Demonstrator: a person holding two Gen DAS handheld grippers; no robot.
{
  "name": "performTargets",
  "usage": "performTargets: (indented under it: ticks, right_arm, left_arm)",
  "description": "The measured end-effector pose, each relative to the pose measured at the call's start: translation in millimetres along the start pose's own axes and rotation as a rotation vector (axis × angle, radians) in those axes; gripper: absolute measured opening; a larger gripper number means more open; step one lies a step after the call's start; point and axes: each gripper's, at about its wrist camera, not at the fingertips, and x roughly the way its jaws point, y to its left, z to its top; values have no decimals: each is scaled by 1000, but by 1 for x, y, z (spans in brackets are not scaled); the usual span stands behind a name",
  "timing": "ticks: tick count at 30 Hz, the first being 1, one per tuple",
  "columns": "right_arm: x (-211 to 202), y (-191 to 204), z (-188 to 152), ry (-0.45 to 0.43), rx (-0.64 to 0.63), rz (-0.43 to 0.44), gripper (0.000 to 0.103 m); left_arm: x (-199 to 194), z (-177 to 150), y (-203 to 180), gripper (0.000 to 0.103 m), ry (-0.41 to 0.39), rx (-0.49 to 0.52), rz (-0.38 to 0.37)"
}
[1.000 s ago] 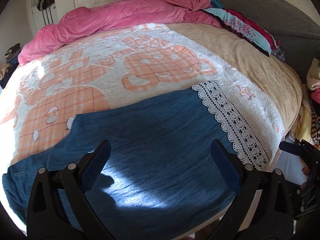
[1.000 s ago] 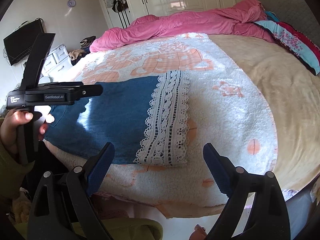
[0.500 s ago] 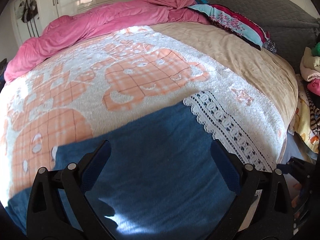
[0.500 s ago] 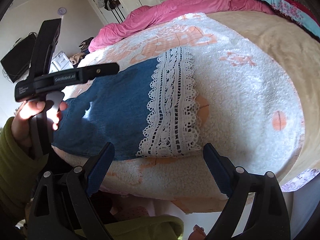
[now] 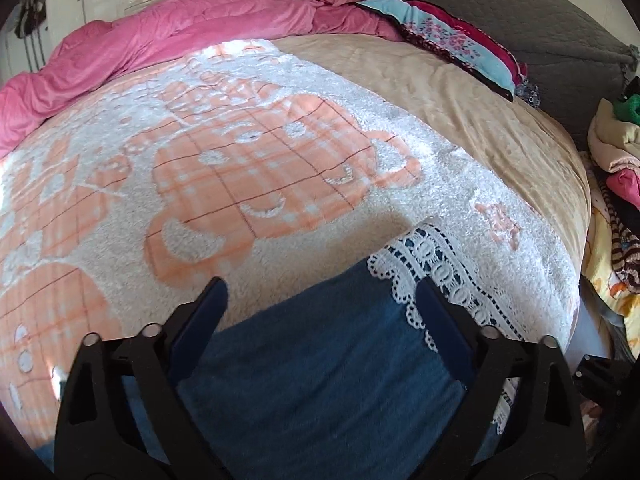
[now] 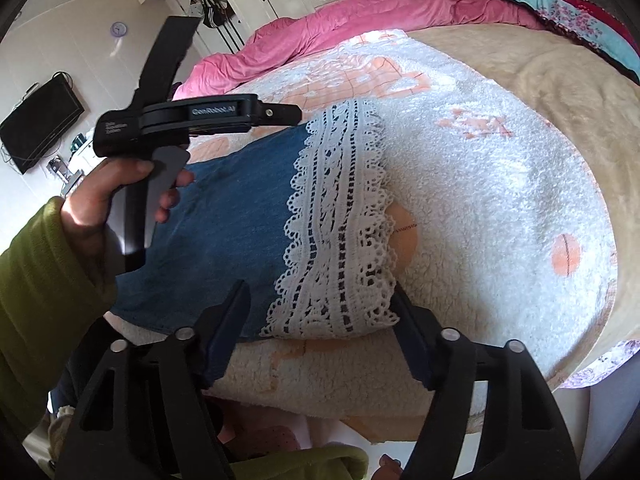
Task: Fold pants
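At the near edge of the bed point(image 6: 520, 184), both tongs have closed in on the lace hem point(image 6: 340, 232) of the denim pants point(image 5: 320, 360): right tongs point(image 6: 320, 320) and left tongs point(image 5: 320, 312) are narrowing, nothing pinched yet, so a hem grab looks imminent.

pants point(image 5: 328, 368): waist end cut off (bottom edge) | wall clock point(image 6: 119, 29): unreadable

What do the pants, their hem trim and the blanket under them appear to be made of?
Pants: blue denim by the look, matte, faintly mottled weave.
Hem trim: white openwork lace, probably cotton; scalloped edges, with blue showing through the holes.
Blanket: thick fleece or plush, likely synthetic; fuzzy white pile with an orange checked print.
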Motion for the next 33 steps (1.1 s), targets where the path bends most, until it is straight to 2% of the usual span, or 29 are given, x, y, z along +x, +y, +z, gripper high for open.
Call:
performTargets:
  ticks: [4, 6, 7, 8, 11, 13, 16, 19, 23, 25, 26, 28, 30, 33]
  right_arm:
    - [10, 1, 2, 3, -7, 6, 61]
    - [10, 1, 2, -9, -10, 9, 60]
    - [10, 2, 2, -15, -13, 14, 60]
    - [8, 1, 2, -17, -13, 25, 57]
    - [11, -4, 3, -10, -6, 43, 56]
    - [12, -3, 3, -9, -11, 41, 57]
    - [15, -2, 3, -7, -36, 39, 58]
    - [13, -8, 4, -6, -5, 78, 58]
    - [14, -3, 3, -14, -22, 57, 58]
    - [13, -3, 6, -19, -28, 42, 44]
    - [12, -5, 8, -23, -20, 49, 33]
    - [12, -8, 10, -17, -6, 83, 32]
    - [14, -5, 10, -13, -17, 81, 32]
    - [20, -4, 10, -5, -1, 89, 35]
  left_arm:
    - [12, 5, -3, 56, 37, 56, -49]
    - [17, 6, -7, 50, 70, 100, -101]
    - [21, 5, -8, 50, 103, 113, -140]
    - [24, 4, -11, 50, 116, 145, -141]
    - [29, 7, -13, 54, 125, 207, -147]
    - [36, 10, -7, 64, 150, 177, -170]
    - [42, 10, -2, 70, 157, 114, -204]
    - [41, 6, -8, 71, 135, 139, -182]
    - [43, 6, -9, 69, 164, 122, -172]
    - [42, 8, -12, 60, 190, 125, -161]
    - [39, 8, -15, 55, 197, 139, -165]
    - [35, 7, -20, 36, 199, 163, -181]
    - [33, 4, -24, 30, 200, 165, -178]
    - [35, 2, -21, 29, 212, 88, -179]
